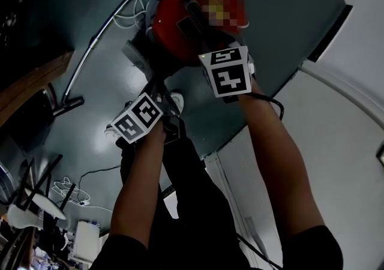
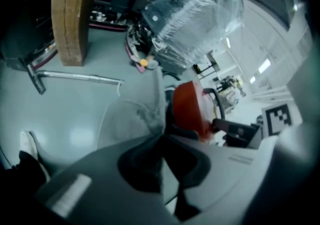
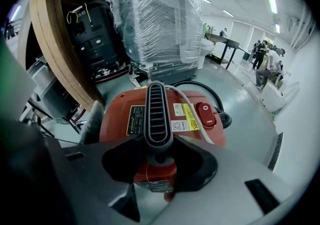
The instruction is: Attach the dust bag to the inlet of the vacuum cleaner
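Grey-green floor (image 1: 102, 83) carries the red vacuum cleaner (image 3: 117, 131). The right gripper (image 3: 159, 161) clamps its black handle (image 3: 159, 114), whose long axis runs away from the jaws. The left gripper (image 2: 162, 155) is closed on an edge of the dust bag (image 2: 127, 121), just left of the vacuum body. Inlet not visible.

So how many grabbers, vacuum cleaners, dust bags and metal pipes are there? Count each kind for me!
2 grippers: left gripper, right gripper
1 vacuum cleaner, red
1 dust bag, grey
1 metal pipe, on the floor
Total: 5
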Available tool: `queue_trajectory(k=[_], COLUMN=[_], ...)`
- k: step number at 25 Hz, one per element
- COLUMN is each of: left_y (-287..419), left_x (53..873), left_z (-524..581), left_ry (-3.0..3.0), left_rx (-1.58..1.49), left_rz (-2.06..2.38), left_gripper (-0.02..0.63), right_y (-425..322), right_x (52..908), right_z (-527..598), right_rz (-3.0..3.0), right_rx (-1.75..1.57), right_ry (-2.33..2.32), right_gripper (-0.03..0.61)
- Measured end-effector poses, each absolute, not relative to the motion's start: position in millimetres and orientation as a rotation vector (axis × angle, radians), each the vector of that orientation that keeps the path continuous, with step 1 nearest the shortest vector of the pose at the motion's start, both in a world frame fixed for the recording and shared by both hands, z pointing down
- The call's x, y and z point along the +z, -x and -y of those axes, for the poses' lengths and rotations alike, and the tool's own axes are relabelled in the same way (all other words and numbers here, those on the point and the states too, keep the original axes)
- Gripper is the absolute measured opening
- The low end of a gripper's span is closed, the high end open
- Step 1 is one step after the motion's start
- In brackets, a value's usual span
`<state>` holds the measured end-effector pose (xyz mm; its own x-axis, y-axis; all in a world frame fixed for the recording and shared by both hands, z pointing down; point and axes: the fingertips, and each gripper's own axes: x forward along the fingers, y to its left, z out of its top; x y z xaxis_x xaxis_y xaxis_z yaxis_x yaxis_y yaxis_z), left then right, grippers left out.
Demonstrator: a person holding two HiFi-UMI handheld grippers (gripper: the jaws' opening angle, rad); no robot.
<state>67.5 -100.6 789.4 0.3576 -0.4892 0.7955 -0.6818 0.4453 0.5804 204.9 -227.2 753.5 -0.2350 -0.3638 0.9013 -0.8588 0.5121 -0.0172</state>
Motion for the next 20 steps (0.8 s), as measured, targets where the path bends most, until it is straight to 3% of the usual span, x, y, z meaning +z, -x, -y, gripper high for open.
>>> queue_trajectory(k=[14, 20], left_y=[-83, -77], left_x=[790, 787], left_z=[91, 95], left_ry=[-1.393, -1.151], left_rx=[0.349, 0.067], left_rz=[1.265, 1.207], left_gripper=[0.009, 0.009], right_y=[-205, -205], right_x=[754, 754], right_z=[227, 226], right_rz=[1.824, 1.821], right_rx=[0.662, 0.665], right_ry=[-1.03, -1.03], right_gripper=[0.155, 0.155])
